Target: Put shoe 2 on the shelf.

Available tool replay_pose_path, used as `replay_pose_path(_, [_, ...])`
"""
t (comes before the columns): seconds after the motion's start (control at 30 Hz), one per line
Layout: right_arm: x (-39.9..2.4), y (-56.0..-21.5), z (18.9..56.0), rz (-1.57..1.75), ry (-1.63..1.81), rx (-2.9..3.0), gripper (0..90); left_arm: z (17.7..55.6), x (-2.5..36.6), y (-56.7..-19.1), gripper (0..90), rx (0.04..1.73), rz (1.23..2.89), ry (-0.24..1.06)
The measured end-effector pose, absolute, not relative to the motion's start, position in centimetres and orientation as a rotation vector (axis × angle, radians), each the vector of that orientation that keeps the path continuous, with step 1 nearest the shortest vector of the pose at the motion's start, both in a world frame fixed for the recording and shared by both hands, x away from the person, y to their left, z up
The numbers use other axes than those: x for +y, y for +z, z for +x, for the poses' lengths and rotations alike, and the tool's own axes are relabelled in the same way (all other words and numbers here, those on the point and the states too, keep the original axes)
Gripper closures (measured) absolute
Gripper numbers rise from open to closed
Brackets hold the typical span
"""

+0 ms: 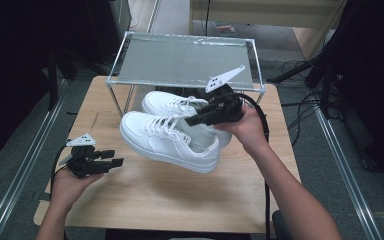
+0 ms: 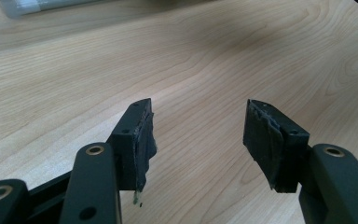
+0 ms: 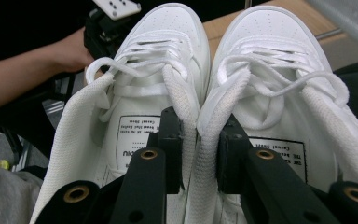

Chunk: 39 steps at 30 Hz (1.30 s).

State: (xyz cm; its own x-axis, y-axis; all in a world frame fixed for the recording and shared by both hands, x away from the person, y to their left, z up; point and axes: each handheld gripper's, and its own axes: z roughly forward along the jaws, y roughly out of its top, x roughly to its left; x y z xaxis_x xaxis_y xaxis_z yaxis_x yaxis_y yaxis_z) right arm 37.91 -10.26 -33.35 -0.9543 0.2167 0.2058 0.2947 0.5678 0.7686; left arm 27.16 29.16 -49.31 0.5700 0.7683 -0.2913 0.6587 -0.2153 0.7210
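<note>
Printed insole labels (image 3: pixel 137 140) inside both shoes, wording unreadable

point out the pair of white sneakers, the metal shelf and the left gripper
pair of white sneakers (image 1: pixel 167 140): high view, side of the nearer shoe.
metal shelf (image 1: pixel 180 57): high view, its grey top panel.
left gripper (image 2: pixel 198 135): left gripper view, gap midway between its open jaw tips.

Both my forearms bare, no sleeves. Left gripper (image 1: pixel 114 162): black body, grey three-cornered plate on top, black cable trailing. Its pads (image 2: pixel 145 135) worn, tape frayed; brass-ringed screw holes along arms. Right gripper (image 3: pixel 199 156): same black build, thick black cable.
</note>
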Motion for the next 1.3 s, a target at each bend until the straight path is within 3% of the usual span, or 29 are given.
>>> replay_pose_path(0.67, [-8.4, -26.4, 39.1, -0.481, -1.446, -2.707, 77.3, 27.2, 29.1, -49.2, 43.4, 1.135, 1.948, 0.161])
replay_pose_path(1.3, [-6.1, -24.1, 45.1, -0.927, -1.526, -2.734, 77.3, 27.6, 28.7, -49.3, 43.4, 1.107, 1.951, 0.137])
